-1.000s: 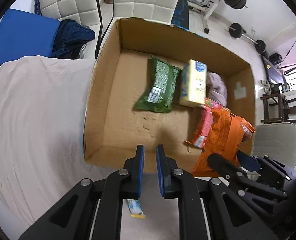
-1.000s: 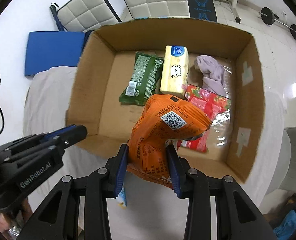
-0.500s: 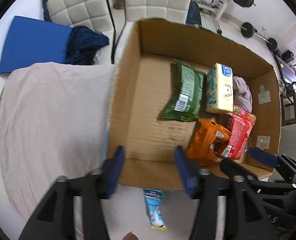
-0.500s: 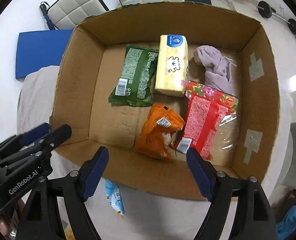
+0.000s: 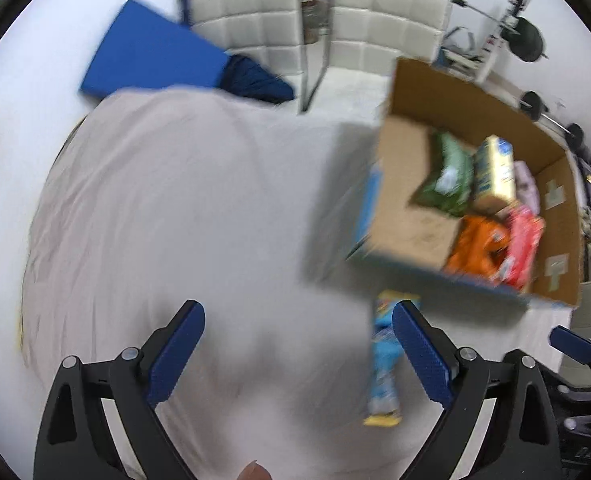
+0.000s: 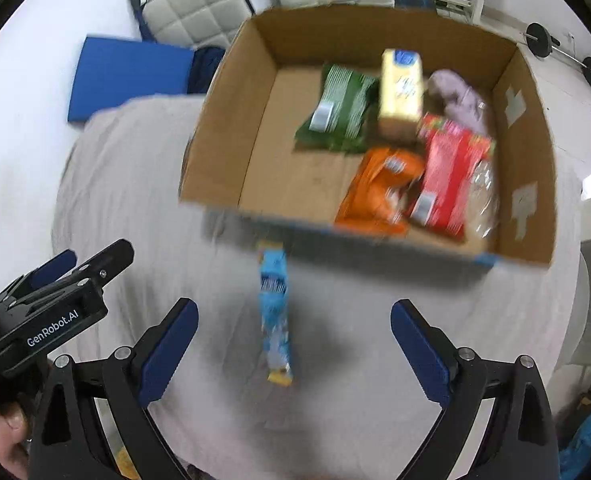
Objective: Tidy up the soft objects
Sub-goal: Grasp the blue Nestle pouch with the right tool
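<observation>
A light-blue snack packet [image 6: 275,312] lies flat on the pale cloth in front of the cardboard box [image 6: 231,128]. My right gripper [image 6: 293,308] hovers over it, jaws still opening wide, the packet between them but untouched. My left gripper [image 5: 297,312] is also opening, with only bare cloth inside; the blue packet [image 5: 383,360] lies by its right finger. In the box lie an orange packet [image 6: 379,192], a red packet [image 6: 451,176], a green packet [image 6: 339,108], a yellow pack [image 6: 401,92] and a purple cloth [image 6: 459,96].
The cloth-covered table [image 5: 155,220] stretches left of the box [image 5: 475,96]. Beyond it stand two white padded chairs [image 5: 387,20], a blue mat [image 5: 151,60] and gym weights [image 5: 529,40]. A person's hand [image 6: 3,428] holds the left gripper's body at the lower left.
The right gripper let the orange packet drop into the box. Both grippers opened wide and drew back from the box, so the blue packet now shows between the right fingers.
</observation>
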`<state>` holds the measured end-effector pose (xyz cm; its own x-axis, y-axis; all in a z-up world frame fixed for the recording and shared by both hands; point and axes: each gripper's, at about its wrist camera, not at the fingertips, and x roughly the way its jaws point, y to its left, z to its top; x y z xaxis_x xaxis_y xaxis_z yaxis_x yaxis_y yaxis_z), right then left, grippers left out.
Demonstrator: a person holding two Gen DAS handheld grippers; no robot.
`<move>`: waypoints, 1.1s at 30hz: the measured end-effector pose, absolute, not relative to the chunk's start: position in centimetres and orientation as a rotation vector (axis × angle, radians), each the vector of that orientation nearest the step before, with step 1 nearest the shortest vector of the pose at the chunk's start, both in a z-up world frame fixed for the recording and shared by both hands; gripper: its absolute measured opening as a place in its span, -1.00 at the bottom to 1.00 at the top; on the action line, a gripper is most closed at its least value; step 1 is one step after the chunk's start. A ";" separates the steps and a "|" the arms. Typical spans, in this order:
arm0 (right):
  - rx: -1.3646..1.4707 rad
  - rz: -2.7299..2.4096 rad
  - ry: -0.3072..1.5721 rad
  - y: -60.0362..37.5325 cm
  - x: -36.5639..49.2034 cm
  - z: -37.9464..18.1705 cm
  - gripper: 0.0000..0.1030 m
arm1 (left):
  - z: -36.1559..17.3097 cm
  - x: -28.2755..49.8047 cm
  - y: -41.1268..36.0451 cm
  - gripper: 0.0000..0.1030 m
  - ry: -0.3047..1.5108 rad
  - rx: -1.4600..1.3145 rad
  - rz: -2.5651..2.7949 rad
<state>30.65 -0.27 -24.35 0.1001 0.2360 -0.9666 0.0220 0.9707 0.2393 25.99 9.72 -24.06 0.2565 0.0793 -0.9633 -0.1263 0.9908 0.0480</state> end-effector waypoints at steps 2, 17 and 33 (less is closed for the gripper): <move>0.208 0.155 1.510 1.1 30.2 -26.7 0.92 | -26.0 24.3 11.4 0.87 1.343 -0.058 0.190; 0.048 0.029 1.724 6.3 29.5 -39.6 -0.30 | -36.7 21.5 15.1 0.87 1.530 -0.021 0.345; 0.118 0.169 1.581 4.2 26.6 -30.0 -0.78 | -31.7 20.0 12.2 0.87 1.453 -0.050 0.220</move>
